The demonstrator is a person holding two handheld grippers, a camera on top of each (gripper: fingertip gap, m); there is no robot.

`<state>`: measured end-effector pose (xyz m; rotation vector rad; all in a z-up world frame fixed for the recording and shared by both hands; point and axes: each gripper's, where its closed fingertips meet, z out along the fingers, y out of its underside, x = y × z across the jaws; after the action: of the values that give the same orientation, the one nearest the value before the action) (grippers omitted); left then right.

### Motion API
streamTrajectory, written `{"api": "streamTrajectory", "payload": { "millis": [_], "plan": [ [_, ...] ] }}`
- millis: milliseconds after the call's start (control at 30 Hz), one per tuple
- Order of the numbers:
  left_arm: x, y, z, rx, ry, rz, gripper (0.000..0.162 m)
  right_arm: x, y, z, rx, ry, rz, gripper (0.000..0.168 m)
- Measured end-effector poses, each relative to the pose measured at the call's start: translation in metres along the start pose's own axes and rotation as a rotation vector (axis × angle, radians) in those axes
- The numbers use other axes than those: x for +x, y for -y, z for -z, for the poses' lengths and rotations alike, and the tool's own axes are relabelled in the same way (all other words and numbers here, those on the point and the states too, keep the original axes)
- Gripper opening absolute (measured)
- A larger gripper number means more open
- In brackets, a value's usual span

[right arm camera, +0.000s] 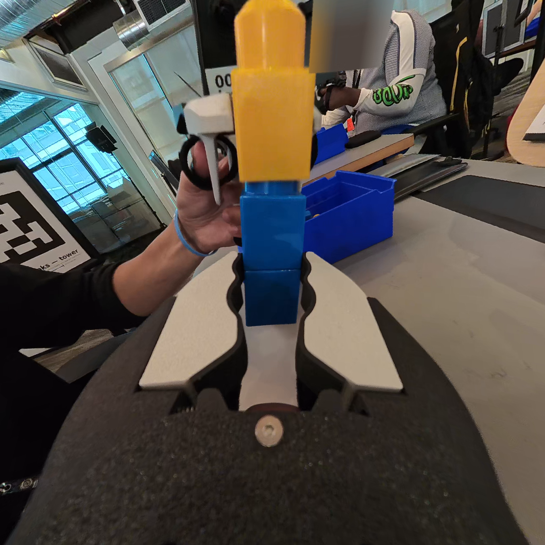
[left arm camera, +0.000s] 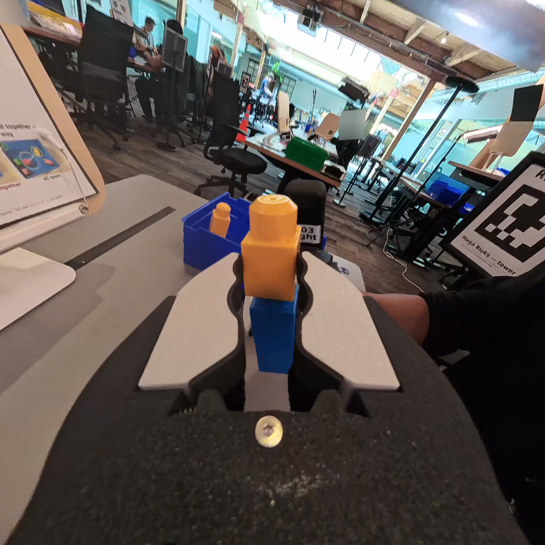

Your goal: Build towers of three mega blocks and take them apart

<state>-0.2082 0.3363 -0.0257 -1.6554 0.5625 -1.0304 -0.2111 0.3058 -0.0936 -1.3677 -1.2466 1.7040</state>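
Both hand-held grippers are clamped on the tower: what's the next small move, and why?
Probably lift the left hand-held gripper straight up. It grips the orange block; the right hand-held gripper pins the two blue blocks. A blue stud shows under the orange block, so it looks nearly free.

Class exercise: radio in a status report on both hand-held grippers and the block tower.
Left hand-held gripper shut on orange block. Right hand-held gripper shut on blue blocks. Tower's three blocks stacked. Blue bin behind, clear.

In the right wrist view the stud of the orange block (right arm camera: pixel 272 118) is cut off by the top edge and its faces are blurred. In the left wrist view the bottom blue block is hidden behind the middle blue block (left arm camera: pixel 272 336). The blue bin's (left arm camera: pixel 203 244) contents are only partly seen.
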Motion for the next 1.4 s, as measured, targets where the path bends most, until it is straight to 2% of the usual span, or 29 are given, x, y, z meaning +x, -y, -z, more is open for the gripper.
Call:
{"api": "streamTrajectory", "payload": {
  "millis": [267,433,600,767,1233,1400],
  "plan": [
    [-0.011,-0.016,0.002,-0.086,0.061,-0.01,0.034,0.008,-0.007,0.002,-0.016,-0.023,-0.014,0.036],
    [-0.012,-0.017,-0.004,-0.051,0.073,0.001,0.035,0.008,-0.008,0.006,0.008,-0.008,-0.046,0.036],
    [-0.007,-0.016,-0.006,0.042,-0.018,0.104,0.034,0.004,-0.002,0.009,0.029,0.02,-0.044,0.036],
    [-0.004,-0.016,-0.006,0.06,-0.043,0.1,0.034,0.001,-0.001,0.011,0.039,0.051,-0.067,0.036],
    [-0.007,-0.024,-0.008,0.033,0.018,0.076,0.034,0.006,-0.009,0.01,0.0,0.028,-0.064,0.036],
    [-0.006,-0.022,-0.004,0.075,0.042,0.075,0.034,0.005,-0.009,0.007,-0.013,0.016,-0.075,0.036]
  ]
}}
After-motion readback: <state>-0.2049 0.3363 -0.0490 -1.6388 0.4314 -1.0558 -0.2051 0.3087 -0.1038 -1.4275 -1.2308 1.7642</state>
